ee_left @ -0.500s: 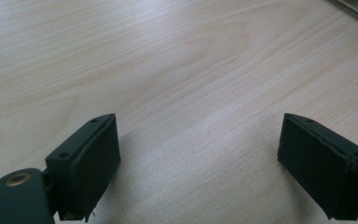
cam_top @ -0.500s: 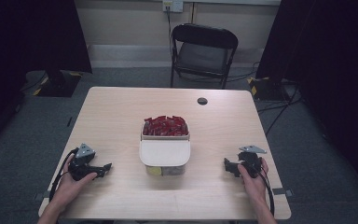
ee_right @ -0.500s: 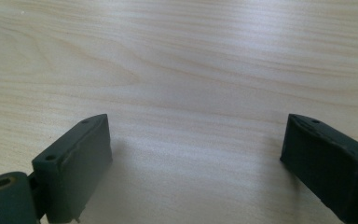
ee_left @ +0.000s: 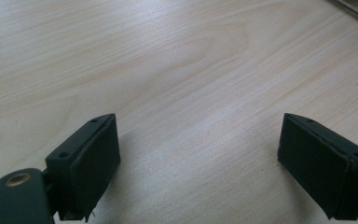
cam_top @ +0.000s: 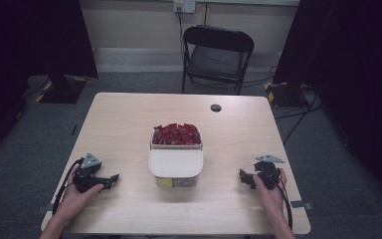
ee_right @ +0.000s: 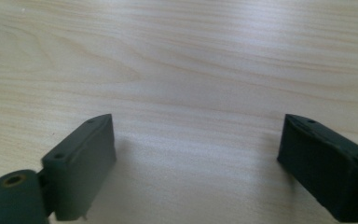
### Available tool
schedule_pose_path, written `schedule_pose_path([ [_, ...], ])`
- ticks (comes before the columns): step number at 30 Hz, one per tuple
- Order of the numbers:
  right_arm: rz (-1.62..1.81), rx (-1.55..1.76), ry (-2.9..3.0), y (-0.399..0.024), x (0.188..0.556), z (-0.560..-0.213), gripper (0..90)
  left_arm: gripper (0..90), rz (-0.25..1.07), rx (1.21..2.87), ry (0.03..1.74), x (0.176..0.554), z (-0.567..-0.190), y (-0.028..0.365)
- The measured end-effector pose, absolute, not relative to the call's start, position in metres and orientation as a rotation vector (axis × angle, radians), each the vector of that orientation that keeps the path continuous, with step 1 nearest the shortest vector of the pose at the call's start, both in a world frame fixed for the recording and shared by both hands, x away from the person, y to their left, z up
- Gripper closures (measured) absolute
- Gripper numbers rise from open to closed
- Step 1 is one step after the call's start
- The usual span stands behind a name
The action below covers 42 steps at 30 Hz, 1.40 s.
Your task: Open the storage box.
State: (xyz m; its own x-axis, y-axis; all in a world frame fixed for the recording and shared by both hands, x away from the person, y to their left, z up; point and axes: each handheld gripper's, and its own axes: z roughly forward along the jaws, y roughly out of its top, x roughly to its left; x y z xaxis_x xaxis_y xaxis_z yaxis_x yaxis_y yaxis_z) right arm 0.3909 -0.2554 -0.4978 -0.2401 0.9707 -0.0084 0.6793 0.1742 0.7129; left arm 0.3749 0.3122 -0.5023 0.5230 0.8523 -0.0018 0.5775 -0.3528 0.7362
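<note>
The left claw point(cam_top: 110, 178) rests low on the table point(cam_top: 124, 124) with its jaws spread wide and nothing between them; the left gripper view shows bare wood grain between the two black pads point(ee_left: 86, 161). The right claw point(cam_top: 243, 178) sits the same way, jaws wide and empty, pointing inward. Between the two claws, well apart from each, stands the white container point(cam_top: 175, 167), its lid point(cam_top: 175, 163) slid over the near half, with red packets point(cam_top: 176, 134) heaped in the open far half. Judging from this, the risk is a one-sided push: a claw meeting the light container's wall could skid it across the smooth table, tip it, or knock the loose lid off and spill packets.
</note>
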Motion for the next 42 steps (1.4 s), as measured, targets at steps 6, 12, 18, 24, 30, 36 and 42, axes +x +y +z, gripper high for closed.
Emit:
schedule_pose_path([
  [6,0.852,1.559,2.005,-0.255,0.389,-0.494,14.1,12.3,0.507,2.068,1.159,0.375,-0.502,0.312],
  [12,0.881,1.563,2.004,-0.254,0.387,-0.491,14.1,12.2,0.507,2.068,1.159,0.375,-0.502,0.312],
  [18,0.902,1.532,1.996,-0.253,0.383,-0.485,14.2,12.3,0.506,2.068,1.159,0.375,-0.502,0.312],
  [24,0.930,1.492,2.020,-0.247,0.380,-0.481,14.4,12.2,0.507,2.068,1.159,0.375,-0.502,0.312],
  [30,1.013,1.436,2.053,-0.237,0.374,-0.470,14.4,12.3,0.506,2.068,1.158,0.375,-0.502,0.312],
  [36,1.059,1.342,2.113,-0.221,0.368,-0.463,14.8,12.2,0.507,2.068,1.159,0.375,-0.502,0.312],
  [42,1.086,1.283,2.122,-0.210,0.364,-0.454,14.9,12.3,0.507,2.068,1.159,0.375,-0.502,0.312],
])
